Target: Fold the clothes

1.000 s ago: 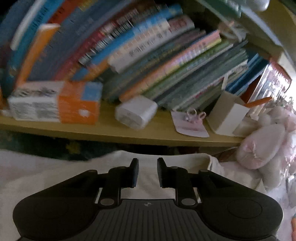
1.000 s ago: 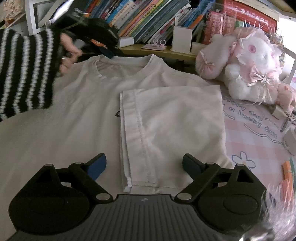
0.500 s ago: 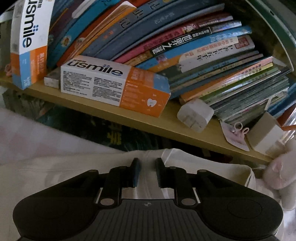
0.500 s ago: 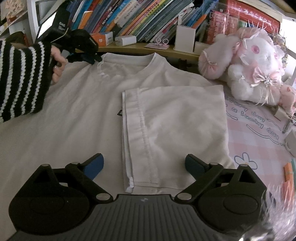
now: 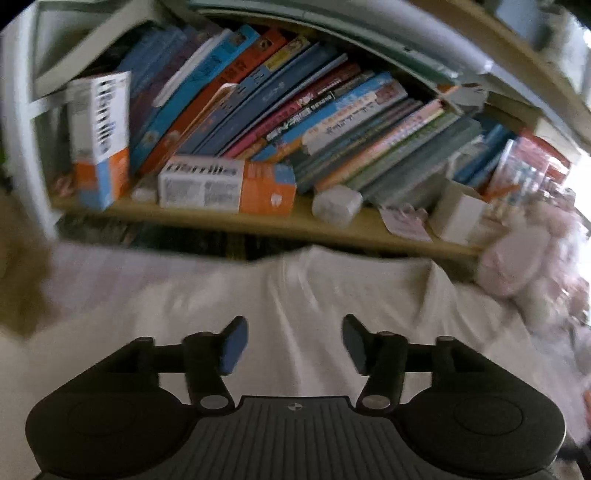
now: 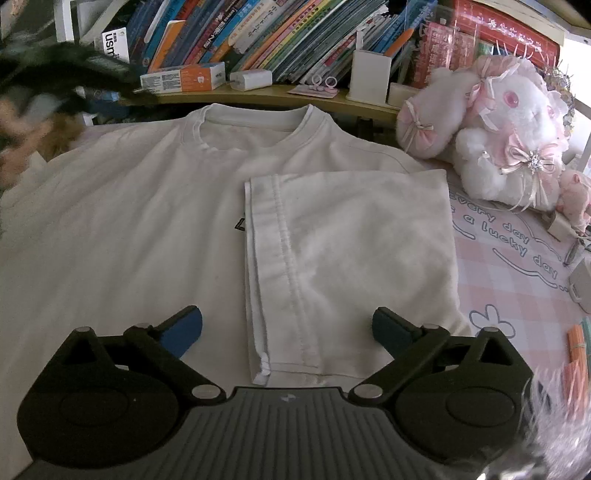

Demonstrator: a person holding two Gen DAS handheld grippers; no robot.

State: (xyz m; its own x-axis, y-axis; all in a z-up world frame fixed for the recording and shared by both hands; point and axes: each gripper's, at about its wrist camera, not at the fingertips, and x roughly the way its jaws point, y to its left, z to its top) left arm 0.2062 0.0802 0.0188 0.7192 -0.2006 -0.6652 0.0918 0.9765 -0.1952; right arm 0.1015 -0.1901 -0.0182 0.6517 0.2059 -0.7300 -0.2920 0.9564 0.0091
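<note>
A white T-shirt (image 6: 122, 236) lies flat on the table with its collar (image 6: 255, 122) at the far side. Its right sleeve side (image 6: 351, 251) is folded over the front. My right gripper (image 6: 286, 321) hovers open over the near hem of that fold, with nothing between its pads. My left gripper (image 5: 293, 332) is above the shirt (image 5: 295, 288) near the neckline; its jaws are opening and no cloth is pinched between them. In the right wrist view the left gripper (image 6: 55, 74) is a dark blur at the far left.
A low wooden shelf (image 6: 258, 94) with leaning books (image 6: 280, 33), an orange and white box (image 6: 184, 79) and a white charger (image 6: 251, 79) runs behind the shirt. Pink plush toys (image 6: 509, 129) sit at the far right on a pink checked mat (image 6: 517, 266). Orange pens (image 6: 576, 343) lie at the right edge.
The left gripper, nearly shut at the shirt's neckline before, has opened and pulled away to the left and back. The right gripper has widened slightly and kept its place.
</note>
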